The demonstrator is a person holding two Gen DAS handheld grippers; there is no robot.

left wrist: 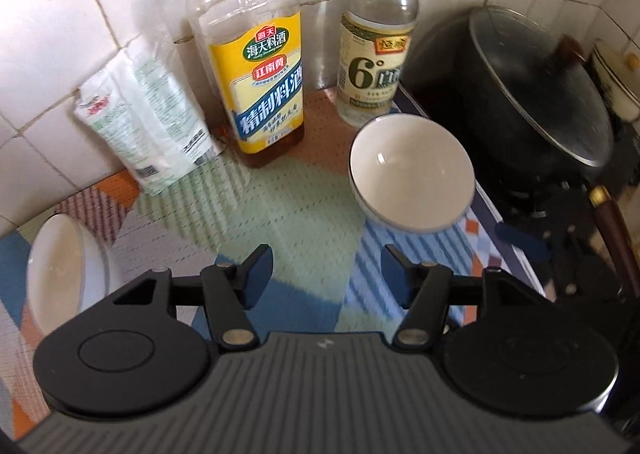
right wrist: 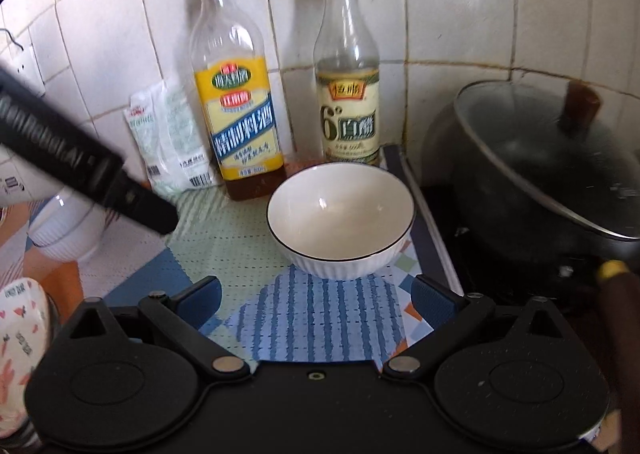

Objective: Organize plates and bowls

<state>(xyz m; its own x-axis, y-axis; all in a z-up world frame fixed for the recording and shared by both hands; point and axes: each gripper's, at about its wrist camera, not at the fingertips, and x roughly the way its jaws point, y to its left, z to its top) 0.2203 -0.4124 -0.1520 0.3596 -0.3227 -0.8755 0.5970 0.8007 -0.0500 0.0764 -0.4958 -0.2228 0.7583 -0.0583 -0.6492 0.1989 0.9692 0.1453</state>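
Left wrist view first, biggest stuff down: a tiled wall wraps round the far corner, and the counter wears a patchwork mat in green, blue and orange. Off to the right a black wok sits on the stove with a glass lid on it. At the far wall stand a yellow-label bottle with a bit of brown liquid at the bottom, and a clear bottle to its right. A white packet leans on the wall at the left.

A white bowl with a dark rim sits upright on the mat, empty, just near of the clear bottle and next to the stove edge. A second bowl is at the left edge, looks like a stack from the right wrist view.

Left gripper has its fingers apart with nothing between, just mat. Right gripper is spread wide too, empty, with the bowl just beyond it.
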